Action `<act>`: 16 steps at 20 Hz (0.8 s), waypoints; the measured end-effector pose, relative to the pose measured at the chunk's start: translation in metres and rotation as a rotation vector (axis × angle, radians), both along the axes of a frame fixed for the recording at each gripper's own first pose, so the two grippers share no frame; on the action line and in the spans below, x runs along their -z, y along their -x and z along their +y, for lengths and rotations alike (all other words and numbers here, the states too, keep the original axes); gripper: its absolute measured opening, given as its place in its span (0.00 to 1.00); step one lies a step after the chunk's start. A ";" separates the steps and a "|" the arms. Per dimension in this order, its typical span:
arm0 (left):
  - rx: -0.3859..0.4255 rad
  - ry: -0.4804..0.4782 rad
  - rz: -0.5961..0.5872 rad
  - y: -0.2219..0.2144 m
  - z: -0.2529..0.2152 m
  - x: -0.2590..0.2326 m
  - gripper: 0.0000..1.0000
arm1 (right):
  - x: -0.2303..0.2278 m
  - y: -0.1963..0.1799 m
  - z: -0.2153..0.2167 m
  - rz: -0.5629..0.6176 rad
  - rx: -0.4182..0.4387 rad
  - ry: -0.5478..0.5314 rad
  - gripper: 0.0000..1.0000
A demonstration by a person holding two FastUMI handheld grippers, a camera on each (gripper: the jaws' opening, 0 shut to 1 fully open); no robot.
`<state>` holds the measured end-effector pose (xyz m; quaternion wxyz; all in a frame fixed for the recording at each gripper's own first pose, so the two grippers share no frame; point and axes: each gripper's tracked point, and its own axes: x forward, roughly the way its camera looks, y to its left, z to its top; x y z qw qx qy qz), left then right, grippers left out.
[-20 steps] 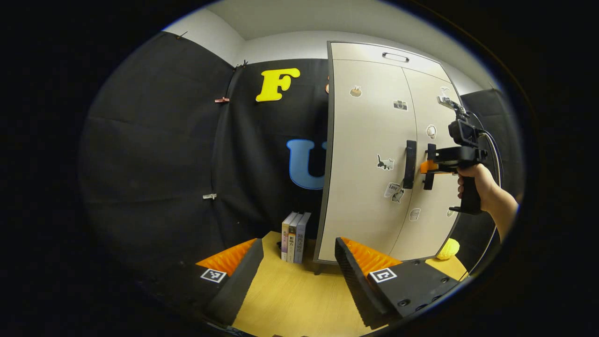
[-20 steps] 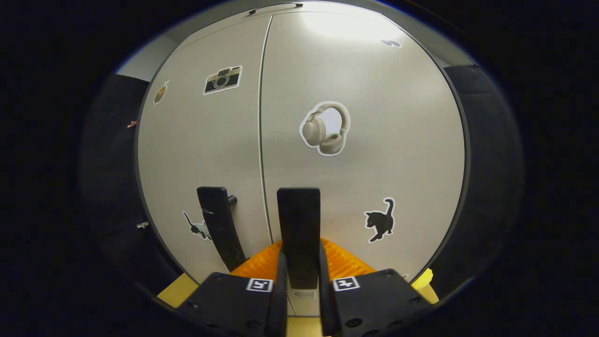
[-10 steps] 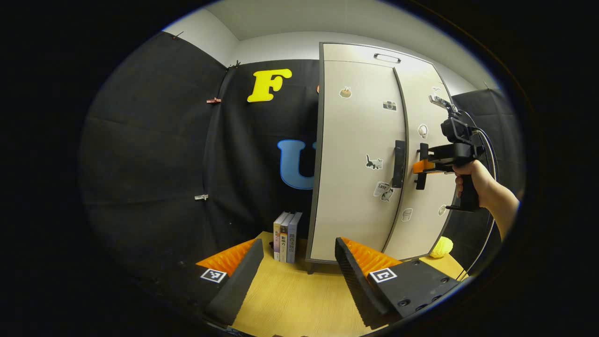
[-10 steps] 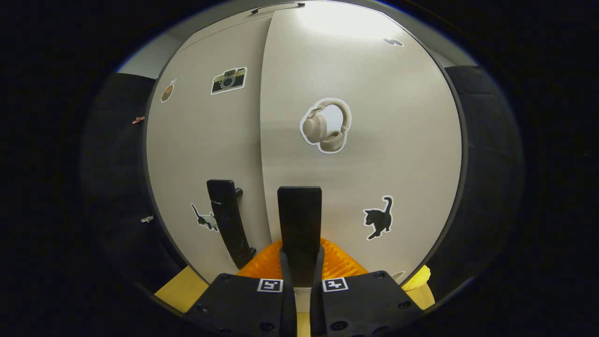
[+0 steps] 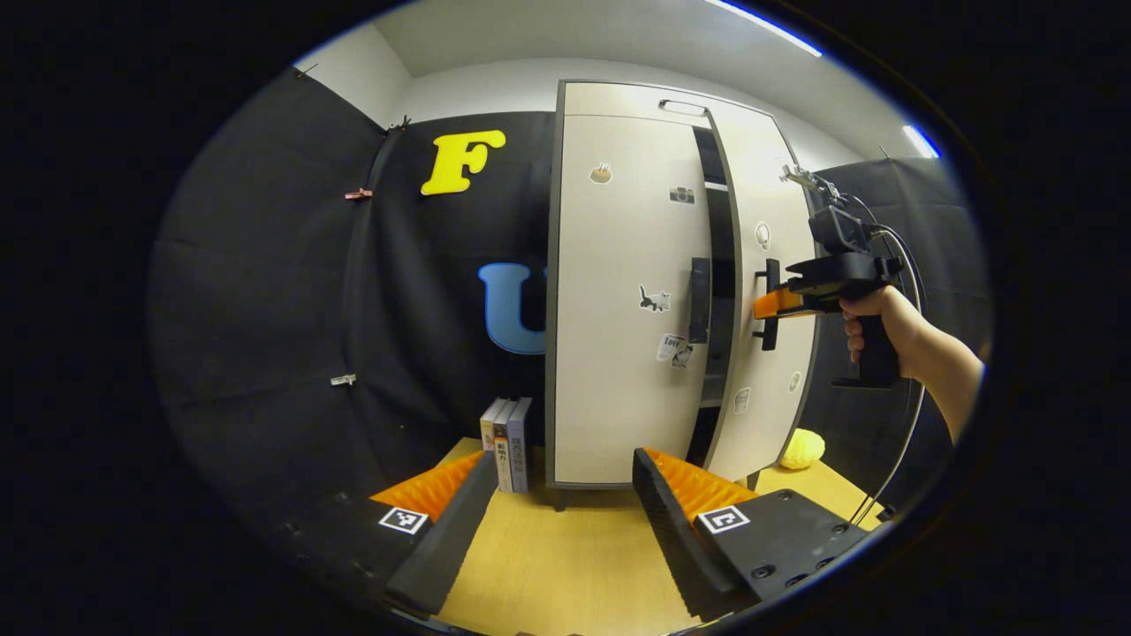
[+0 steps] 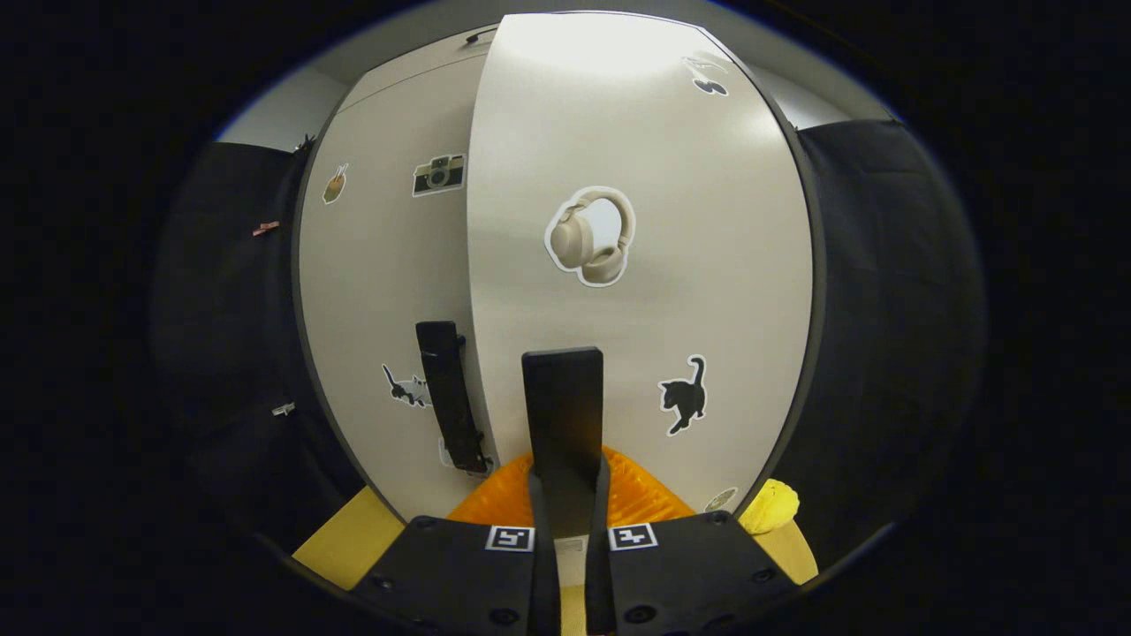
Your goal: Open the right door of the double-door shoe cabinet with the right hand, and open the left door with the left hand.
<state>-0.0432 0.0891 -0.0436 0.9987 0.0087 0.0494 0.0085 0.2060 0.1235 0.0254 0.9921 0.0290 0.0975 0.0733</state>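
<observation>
the shoe cabinet (image 5: 618, 300) stands upright on the wooden surface (image 5: 565, 565), against the black cloth wall. its right door (image 6: 636, 265) is swung partly out, with a dark gap showing between it and the left door (image 5: 618, 353), which sits flush and closed. the right hand-held gripper (image 6: 565, 495) is clamped on the right door handle (image 6: 563, 415), the vertical bar pinched between both fingers; in the left gripper view a hand (image 5: 875, 314) holds that tool at the door's edge. the left door handle (image 5: 699, 300) hangs free, untouched. the left hand-held gripper (image 5: 565, 495) hovers well back from the cabinet above the surface, its fingers spread wide with nothing between them. a few books (image 5: 505, 442) stand upright just beside the cabinet's left side, and a yellow object (image 5: 800, 449) lies on the surface near its right side, behind the open door.
</observation>
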 end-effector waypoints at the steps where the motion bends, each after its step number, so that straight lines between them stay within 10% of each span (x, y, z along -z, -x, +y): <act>1: 0.009 0.000 0.001 0.001 -0.006 -0.001 0.95 | 0.000 0.001 -0.002 -0.007 -0.005 0.003 0.15; 16: -0.139 0.035 -0.024 0.026 -0.154 -0.013 0.95 | -0.012 0.041 -0.036 -0.044 -0.319 -0.071 0.15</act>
